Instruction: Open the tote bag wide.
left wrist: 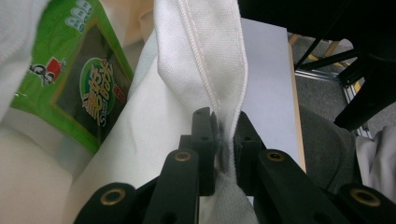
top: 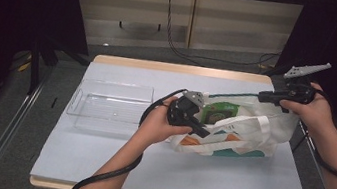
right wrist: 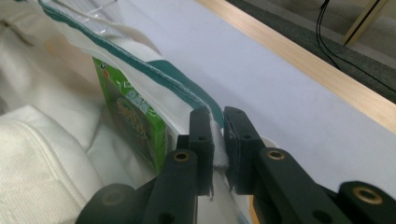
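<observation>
Beside the clear tray [top: 113,105], both grippers clamp the tote bag [top: 246,136]: left gripper [left wrist: 223,149] on its handle strap, right gripper [right wrist: 215,144] on the rim. Pull apart evenly, probably to free the green packet [left wrist: 79,88].

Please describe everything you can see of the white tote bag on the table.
The tote bag looks like white woven cloth with teal and orange print and white strap handles. It lies on the table, right of the clear plastic tray, its mouth held open. The left hand-held gripper is shut on its near white hem, the right hand-held gripper on its teal-edged far rim. A green packet sits inside.
</observation>
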{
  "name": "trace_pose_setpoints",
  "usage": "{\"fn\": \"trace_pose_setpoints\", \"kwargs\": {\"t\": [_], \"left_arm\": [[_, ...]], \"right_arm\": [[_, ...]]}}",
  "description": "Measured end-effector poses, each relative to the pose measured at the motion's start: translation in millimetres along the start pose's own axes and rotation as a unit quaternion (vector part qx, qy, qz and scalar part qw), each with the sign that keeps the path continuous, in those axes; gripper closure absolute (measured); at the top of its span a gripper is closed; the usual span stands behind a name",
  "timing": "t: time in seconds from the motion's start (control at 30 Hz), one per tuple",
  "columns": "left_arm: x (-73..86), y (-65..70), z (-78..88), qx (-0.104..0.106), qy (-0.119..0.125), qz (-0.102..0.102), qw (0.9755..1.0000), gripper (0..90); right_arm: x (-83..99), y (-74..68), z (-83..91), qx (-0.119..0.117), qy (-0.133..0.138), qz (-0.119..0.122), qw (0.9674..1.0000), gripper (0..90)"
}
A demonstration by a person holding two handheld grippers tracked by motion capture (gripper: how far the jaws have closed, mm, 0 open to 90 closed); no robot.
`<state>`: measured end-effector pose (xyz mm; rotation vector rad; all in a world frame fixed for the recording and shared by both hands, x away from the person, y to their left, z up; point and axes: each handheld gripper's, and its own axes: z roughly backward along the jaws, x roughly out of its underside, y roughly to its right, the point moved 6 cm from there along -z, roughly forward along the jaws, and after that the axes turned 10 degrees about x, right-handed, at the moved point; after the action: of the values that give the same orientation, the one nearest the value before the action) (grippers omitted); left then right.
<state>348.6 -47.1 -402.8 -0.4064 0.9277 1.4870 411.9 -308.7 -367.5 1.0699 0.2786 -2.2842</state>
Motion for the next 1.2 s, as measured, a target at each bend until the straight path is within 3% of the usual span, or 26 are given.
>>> {"fn": "trace_pose_setpoints", "kwargs": {"t": [0.37,0.67,1.2], "left_arm": [[-0.6,0.1,1.8,0.005,-0.002,0.000,1.0000,82.9],[3.1,-1.7,-2.9,0.015,-0.010,0.003,0.9998,83.0],[16.2,-10.1,-10.3,0.020,-0.023,0.013,0.9994,83.4]], "right_arm": [[-13.4,10.6,3.4,0.015,0.033,-0.043,0.9984,82.2],[-19.0,18.1,-7.6,0.035,0.036,-0.054,0.9973,82.2],[-12.9,30.7,-33.2,0.044,0.032,-0.061,0.9966,82.2]]}}
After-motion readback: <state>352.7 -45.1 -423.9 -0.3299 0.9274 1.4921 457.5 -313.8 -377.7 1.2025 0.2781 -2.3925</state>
